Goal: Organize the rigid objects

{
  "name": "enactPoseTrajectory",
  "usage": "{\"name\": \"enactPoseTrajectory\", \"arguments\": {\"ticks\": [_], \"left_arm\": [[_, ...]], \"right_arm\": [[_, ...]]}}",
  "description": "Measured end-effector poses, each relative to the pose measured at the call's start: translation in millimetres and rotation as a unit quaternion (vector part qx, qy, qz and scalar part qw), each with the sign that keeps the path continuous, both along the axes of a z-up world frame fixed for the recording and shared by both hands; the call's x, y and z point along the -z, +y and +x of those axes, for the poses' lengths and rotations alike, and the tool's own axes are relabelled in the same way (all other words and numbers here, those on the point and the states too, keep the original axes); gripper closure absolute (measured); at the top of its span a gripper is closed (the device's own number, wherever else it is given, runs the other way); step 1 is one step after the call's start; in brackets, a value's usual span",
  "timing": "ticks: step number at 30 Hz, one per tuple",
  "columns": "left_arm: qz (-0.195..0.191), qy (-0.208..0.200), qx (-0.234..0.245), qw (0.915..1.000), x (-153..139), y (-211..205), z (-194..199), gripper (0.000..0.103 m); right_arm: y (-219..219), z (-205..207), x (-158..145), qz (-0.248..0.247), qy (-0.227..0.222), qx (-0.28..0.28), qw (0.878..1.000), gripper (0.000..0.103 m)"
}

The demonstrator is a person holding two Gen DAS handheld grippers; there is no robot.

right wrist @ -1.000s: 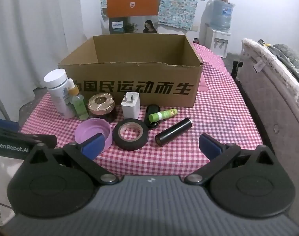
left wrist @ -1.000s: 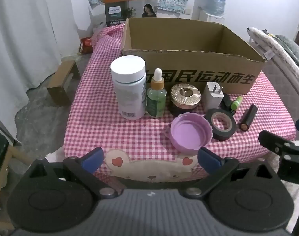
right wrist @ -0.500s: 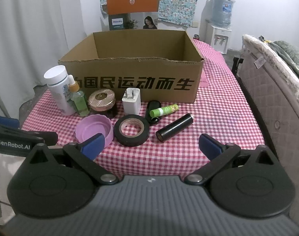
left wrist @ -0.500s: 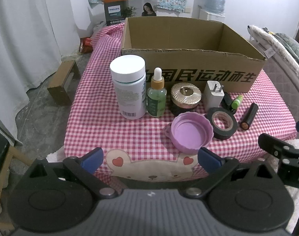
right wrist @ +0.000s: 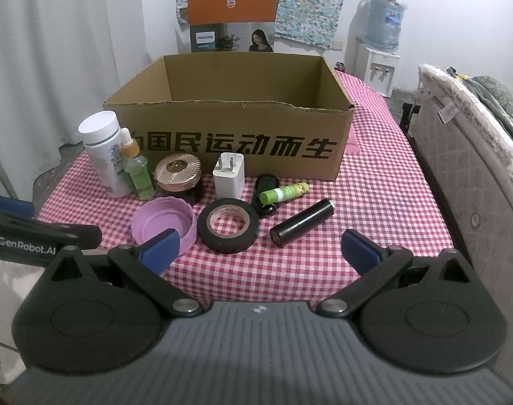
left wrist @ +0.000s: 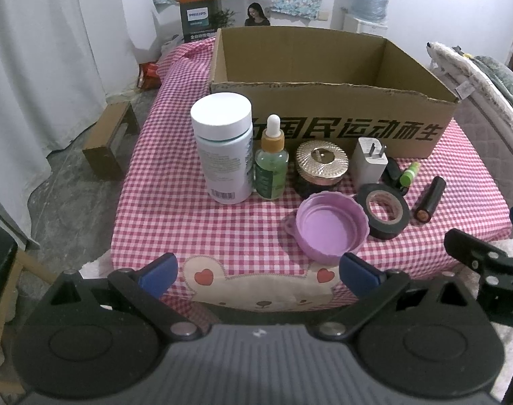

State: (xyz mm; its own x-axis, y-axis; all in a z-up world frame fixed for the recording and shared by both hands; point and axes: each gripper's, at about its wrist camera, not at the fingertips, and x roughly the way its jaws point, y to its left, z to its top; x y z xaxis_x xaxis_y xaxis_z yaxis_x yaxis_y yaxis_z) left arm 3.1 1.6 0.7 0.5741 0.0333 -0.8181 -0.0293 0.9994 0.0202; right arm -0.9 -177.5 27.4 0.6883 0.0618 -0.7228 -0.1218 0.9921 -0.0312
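With both the left tool [left wrist: 256, 271] and right tool [right wrist: 261, 248] released and empty, the rigid, light, smooth black cylinder [right wrist: 302, 222] near the surface's front-right edge should be gripped crosswise at mid-length.

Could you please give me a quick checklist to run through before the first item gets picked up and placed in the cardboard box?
1. Left gripper open, holding nothing: ok.
2. Right gripper open, holding nothing: ok.
3. Cardboard box top open: ok; floor hidden, cannot tell if empty.
4. White bottle and dropper bottle upright: ok.
5. Black cylinder lies apart from neighbours, free to grasp: ok.
6. Green tube resting on a black item: not ok for a clean grasp.
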Motion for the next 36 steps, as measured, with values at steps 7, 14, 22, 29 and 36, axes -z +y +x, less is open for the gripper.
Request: {"name": "enactPoseTrajectory", "arguments": {"ticks": [7,14,22,29,36], "left_arm": [[0.002,0.001,-0.003,1.0000,0,2,0,0.001],[0.003,0.002,-0.003,1.0000,0,2,0,0.001],[0.004,0.003,0.008,1.0000,4,-3,5,0.001],[0.004,-0.013,0.047,0.9988,2,-18,13,0.001],[0.000,-0.043,0.117,0.9922,1,-43,21,0.001]], "right_arm": [[1,0,0,0.002,0.001,-0.001,1.000,0.001],[1,0,0,0.004,0.000,-0.002,1.000,0.001],[-3,4,1,0.005,0.002,0.002,1.000,0.001],[-13,12,1,0.015,0.001,0.008,1.000,0.001],[-43,29,1,0.050,0.004,0.025,0.998,0.001]]}}
